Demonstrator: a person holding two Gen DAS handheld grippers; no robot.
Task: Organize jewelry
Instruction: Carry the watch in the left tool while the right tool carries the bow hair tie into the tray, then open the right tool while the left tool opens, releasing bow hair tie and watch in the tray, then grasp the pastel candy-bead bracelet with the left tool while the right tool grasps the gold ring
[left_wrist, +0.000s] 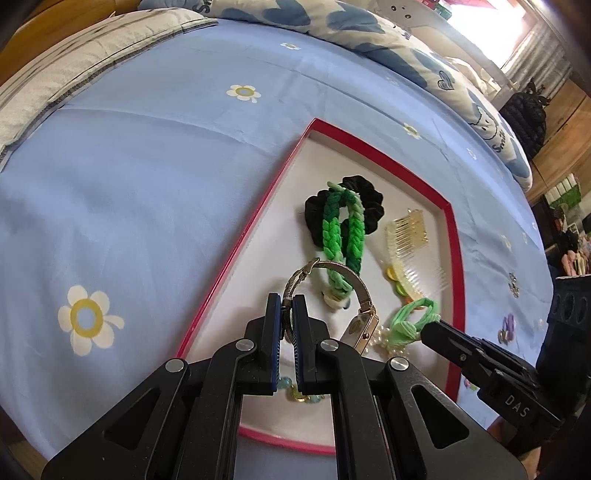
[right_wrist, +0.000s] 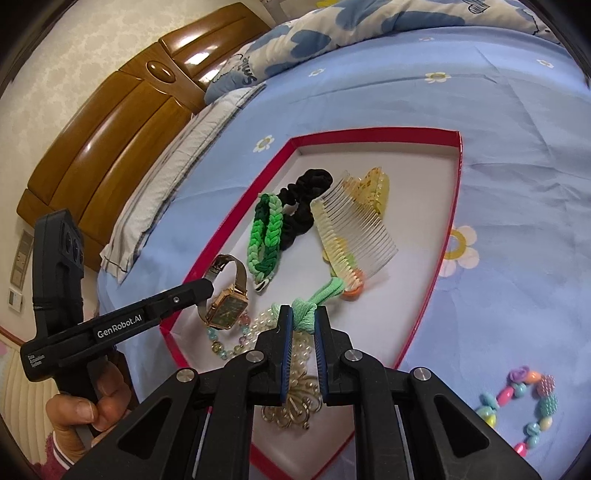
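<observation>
Grippers are both working over the red-rimmed tray (right_wrist: 448, 229) lying on the blue bedsheet (left_wrist: 155, 155). The left gripper (left_wrist: 289, 314) is clamping the mesh strap of the gold watch (left_wrist: 360, 325), so the square case is hanging just right of its fingertips, above the tray floor; a strap grip is keeping the pads off the dial. The right gripper (right_wrist: 303, 318) is pinching the knot of the light-green hair tie (right_wrist: 306, 308), whose loop is trailing forward toward the comb (right_wrist: 354, 236). Judging by this, both items are being lowered into the tray.

Ahead of the grippers the tray is holding a green braided band (right_wrist: 267, 236) overlapping a black scrunchie (right_wrist: 303, 206), the comb and an amber claw clip (right_wrist: 373, 186). Pearl beads (right_wrist: 258, 326) are lying under the fingertips. Right of the right gripper, a coloured bead bracelet (right_wrist: 524, 406) is lying outside on the sheet.
</observation>
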